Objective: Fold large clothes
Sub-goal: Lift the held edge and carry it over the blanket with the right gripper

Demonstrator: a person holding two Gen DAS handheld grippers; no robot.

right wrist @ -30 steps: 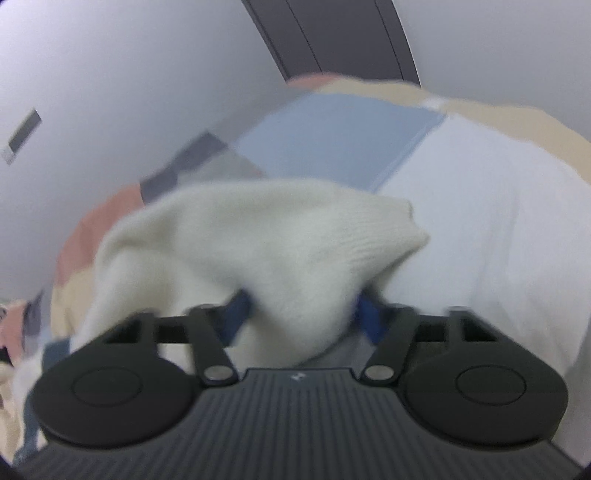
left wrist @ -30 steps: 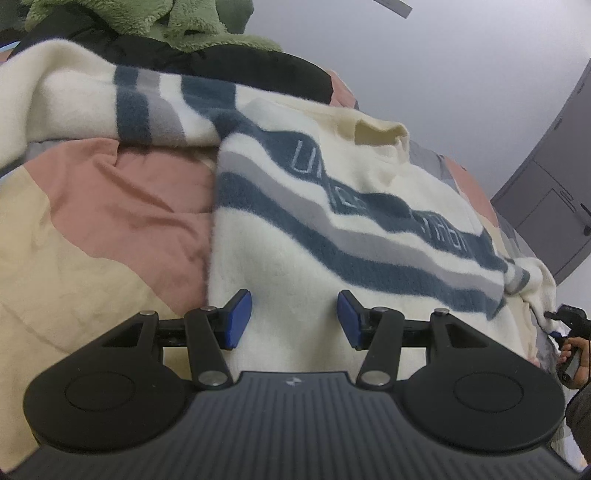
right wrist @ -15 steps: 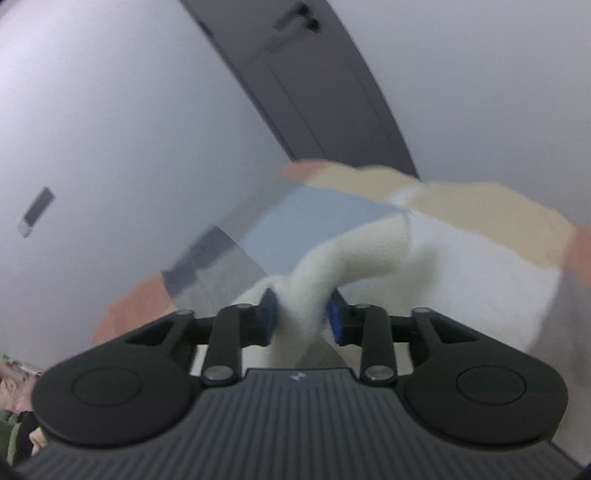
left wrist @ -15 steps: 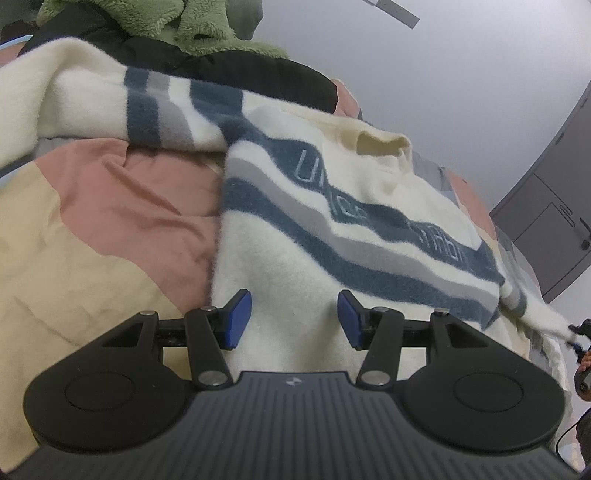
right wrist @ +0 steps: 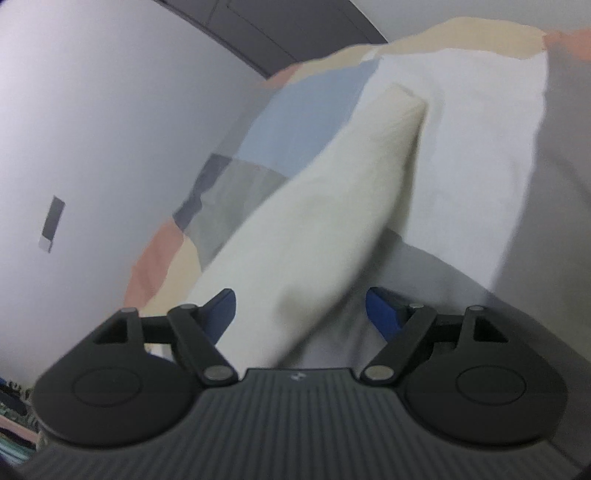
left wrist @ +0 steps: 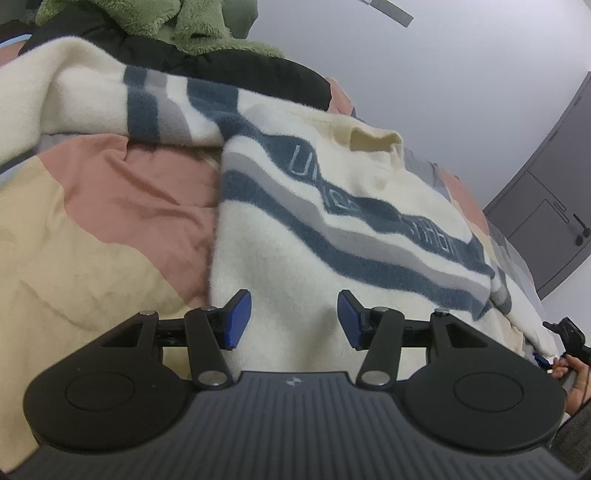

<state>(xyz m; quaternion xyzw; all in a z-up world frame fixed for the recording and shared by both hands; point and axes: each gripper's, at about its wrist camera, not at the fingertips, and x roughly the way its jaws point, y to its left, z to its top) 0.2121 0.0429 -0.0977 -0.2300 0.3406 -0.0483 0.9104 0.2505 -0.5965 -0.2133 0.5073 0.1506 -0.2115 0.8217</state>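
Left wrist view: the left tongs (left wrist: 291, 319) stand parted over the sweater's (left wrist: 295, 258) hem, gripping nothing. The striped sweater lies face up on the bed (left wrist: 92, 206), one sleeve out to the side. Right wrist view: the right tongs (right wrist: 301, 314) have just been opening; the cream sleeve (right wrist: 325, 206) lies between the pads, let go. Judged step: spreading flat. Next, fold a sleeve across the body.

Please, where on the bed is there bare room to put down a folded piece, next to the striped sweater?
Free: the pink and beige quilt between the sweater body and its spread sleeve. Also the pale quilt patch beside the other sleeve. Crowded: the far edge, with green fleece piled on dark cloth.
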